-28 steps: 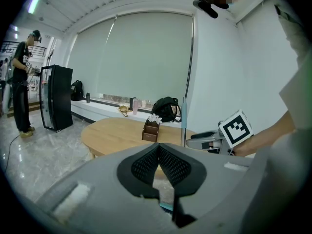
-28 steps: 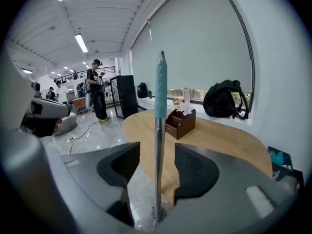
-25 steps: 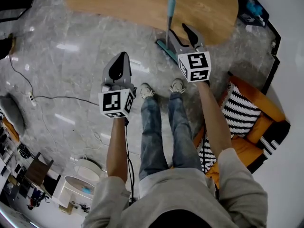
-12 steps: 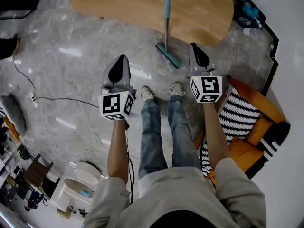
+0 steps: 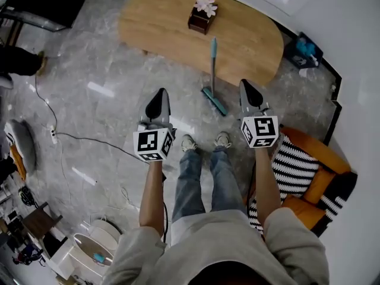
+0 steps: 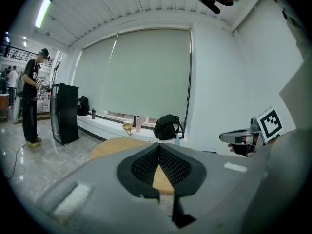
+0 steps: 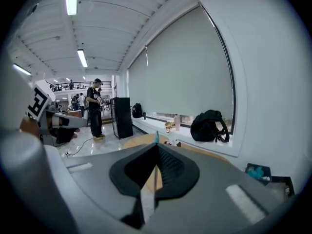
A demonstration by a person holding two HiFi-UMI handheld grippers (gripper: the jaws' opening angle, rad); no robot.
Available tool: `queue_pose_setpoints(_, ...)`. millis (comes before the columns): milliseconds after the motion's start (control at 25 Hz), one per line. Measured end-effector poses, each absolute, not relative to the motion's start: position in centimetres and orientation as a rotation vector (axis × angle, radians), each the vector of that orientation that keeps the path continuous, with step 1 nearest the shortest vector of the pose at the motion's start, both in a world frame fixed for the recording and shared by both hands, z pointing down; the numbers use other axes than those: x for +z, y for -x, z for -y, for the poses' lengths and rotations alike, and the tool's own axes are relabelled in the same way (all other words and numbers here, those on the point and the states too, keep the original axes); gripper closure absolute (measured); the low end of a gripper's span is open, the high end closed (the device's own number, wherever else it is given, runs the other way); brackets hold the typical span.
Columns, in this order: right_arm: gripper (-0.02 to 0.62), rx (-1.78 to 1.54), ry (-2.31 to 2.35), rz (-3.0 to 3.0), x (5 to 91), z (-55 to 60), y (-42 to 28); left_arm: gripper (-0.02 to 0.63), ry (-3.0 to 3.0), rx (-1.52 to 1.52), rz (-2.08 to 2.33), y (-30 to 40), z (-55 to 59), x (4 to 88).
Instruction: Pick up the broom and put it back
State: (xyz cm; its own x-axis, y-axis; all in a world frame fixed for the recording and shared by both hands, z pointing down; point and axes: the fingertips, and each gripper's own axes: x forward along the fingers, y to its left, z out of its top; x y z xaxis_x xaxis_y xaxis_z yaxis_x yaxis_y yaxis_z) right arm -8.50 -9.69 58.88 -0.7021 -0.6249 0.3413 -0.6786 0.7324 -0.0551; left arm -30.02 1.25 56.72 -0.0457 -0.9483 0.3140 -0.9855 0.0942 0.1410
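You hold 2 tongs out over the grey floor (image 5: 101,117). The left tongs (image 5: 160,92) are pressed together and empty; the right tongs (image 5: 244,84) have just closed on nothing. Beyond them, the teal broom (image 5: 212,70) stands on the floor, its handle leaning against the wooden table (image 5: 160,31).

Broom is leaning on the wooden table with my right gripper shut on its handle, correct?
No. The broom leans on the wooden table, but the right gripper, its jaws just closed, grips nothing: the head view shows it clear of the handle.
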Motion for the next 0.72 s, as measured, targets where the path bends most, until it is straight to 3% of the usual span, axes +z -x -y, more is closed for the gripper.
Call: queue_pose_setpoints(720,0.595,0.141,-1.121,2.709,41.5,10.4,3.5,0.601,-1.977,0.073,2.134,30.5,-2.1,40.9)
